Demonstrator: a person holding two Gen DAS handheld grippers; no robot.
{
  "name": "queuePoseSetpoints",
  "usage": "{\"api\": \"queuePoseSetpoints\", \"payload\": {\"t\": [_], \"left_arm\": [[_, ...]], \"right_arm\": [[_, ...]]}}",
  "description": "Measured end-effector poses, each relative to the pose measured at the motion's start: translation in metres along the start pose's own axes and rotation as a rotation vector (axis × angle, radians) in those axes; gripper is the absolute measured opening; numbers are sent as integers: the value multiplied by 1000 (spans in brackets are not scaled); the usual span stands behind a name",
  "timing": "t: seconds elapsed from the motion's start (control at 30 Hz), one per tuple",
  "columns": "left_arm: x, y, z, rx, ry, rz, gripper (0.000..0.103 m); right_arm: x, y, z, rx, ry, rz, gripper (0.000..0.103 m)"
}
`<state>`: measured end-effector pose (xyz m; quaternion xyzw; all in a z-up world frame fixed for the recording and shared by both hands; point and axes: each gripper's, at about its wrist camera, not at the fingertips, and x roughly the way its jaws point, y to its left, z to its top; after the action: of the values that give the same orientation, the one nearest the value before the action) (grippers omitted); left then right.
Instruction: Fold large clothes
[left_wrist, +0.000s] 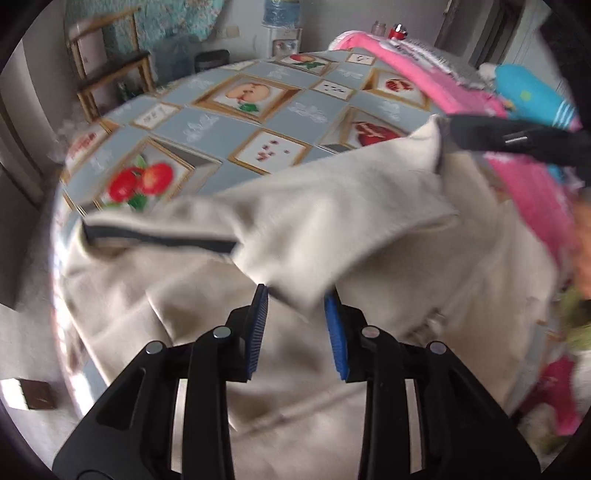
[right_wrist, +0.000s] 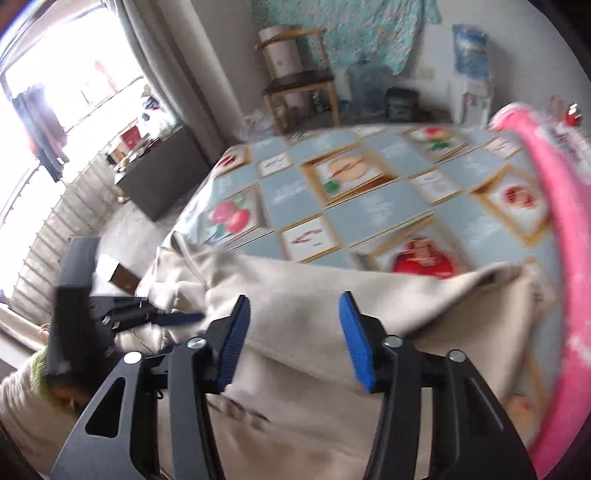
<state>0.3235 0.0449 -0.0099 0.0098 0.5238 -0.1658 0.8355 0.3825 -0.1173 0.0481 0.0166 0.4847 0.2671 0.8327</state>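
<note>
A large cream garment (left_wrist: 332, 206) with a dark strip along one edge (left_wrist: 159, 240) lies over the near side of the table. A folded flap of it is raised, and its corner sits between the blue pads of my left gripper (left_wrist: 296, 291), which is shut on it. In the left wrist view my right gripper (left_wrist: 480, 133) reaches in from the upper right, at the flap's far corner. In the right wrist view my right gripper (right_wrist: 293, 295) stands open above the cream garment (right_wrist: 314, 295), with no cloth pinched. My left gripper (right_wrist: 181, 317) shows at the left, on the cloth.
The table carries a blue fruit-print tablecloth (left_wrist: 236, 122). Pink fabric (left_wrist: 424, 74) and a turquoise item (left_wrist: 528, 92) are piled along the right edge, seen as a pink band (right_wrist: 561, 221) from the right wrist. A wooden stool (right_wrist: 299, 85) and a water dispenser (left_wrist: 284, 37) stand beyond.
</note>
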Motion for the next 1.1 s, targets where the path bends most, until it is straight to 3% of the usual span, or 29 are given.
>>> {"api": "queuePoseSetpoints", "payload": {"t": [0.17, 0.2, 0.3, 0.43, 0.53, 0.7, 0.87, 1.0, 1.1], "left_arm": [[-40, 15, -16, -79, -82, -115, 30], [-49, 18, -14, -94, -115, -126, 30], [-52, 20, 9, -101, -160, -85, 30], [-11, 14, 41, -81, -105, -14, 30], [24, 14, 42, -52, -37, 55, 30], [23, 11, 33, -5, -64, 86, 30], [21, 6, 26, 21, -72, 117, 30], [18, 6, 20, 17, -82, 119, 30], [17, 5, 15, 25, -84, 117, 30]], "right_arm": [[68, 6, -24, -37, 187, -67, 42], [69, 7, -29, -51, 170, -78, 42], [67, 11, -32, -54, 166, -90, 42], [61, 6, -31, -13, 180, -72, 42], [44, -6, -35, 63, 171, -18, 43], [-4, -32, -35, 183, 61, -41, 47], [6, -17, -17, 98, 39, -112, 47], [52, -12, -29, 4, 140, -226, 47], [52, -16, -43, -7, 149, -231, 47]]}}
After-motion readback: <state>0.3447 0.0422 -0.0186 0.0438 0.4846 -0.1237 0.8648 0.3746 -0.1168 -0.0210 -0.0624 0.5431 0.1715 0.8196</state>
